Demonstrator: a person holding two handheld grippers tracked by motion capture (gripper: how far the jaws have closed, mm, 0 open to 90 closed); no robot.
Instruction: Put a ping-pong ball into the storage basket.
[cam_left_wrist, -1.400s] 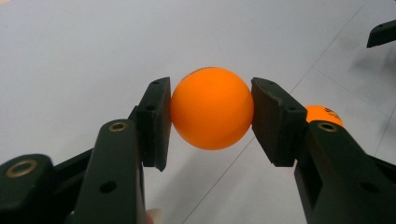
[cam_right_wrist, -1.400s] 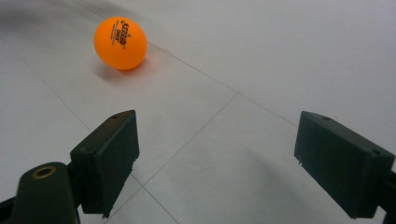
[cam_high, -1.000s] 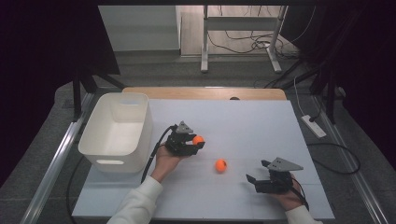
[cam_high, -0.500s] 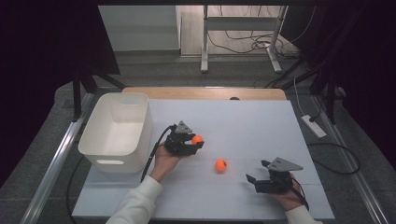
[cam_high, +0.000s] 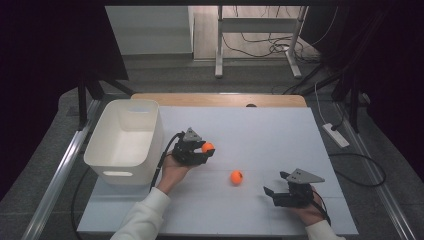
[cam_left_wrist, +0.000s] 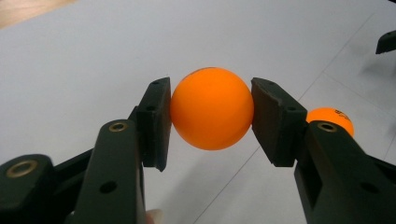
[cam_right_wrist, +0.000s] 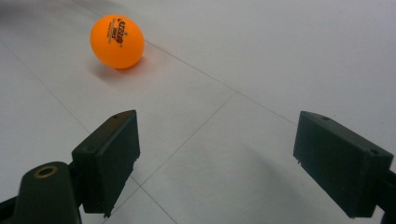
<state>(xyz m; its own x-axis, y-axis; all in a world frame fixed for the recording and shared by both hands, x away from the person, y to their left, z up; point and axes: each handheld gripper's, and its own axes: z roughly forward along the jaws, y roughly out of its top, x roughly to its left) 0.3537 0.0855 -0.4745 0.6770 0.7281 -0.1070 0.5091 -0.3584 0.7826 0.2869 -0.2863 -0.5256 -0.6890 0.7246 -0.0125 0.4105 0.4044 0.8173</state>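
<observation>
My left gripper (cam_high: 204, 150) is shut on an orange ball (cam_high: 207, 147), held a little above the white table just right of the bin; in the left gripper view the ball (cam_left_wrist: 211, 108) sits squeezed between both pads. A second orange ball (cam_high: 236, 177) lies loose on the table between the two hands, seen behind the right jaw (cam_left_wrist: 330, 119) and at upper left in the right gripper view (cam_right_wrist: 116, 41). My right gripper (cam_high: 276, 187) rests near the table's front right, open, jaws wide with nothing between them (cam_right_wrist: 217, 158).
A white plastic bin (cam_high: 125, 142) stands at the left of the table, close to my left hand. A wooden strip (cam_high: 220, 99) borders the far edge. A power strip (cam_high: 336, 135) and cables lie on the floor to the right.
</observation>
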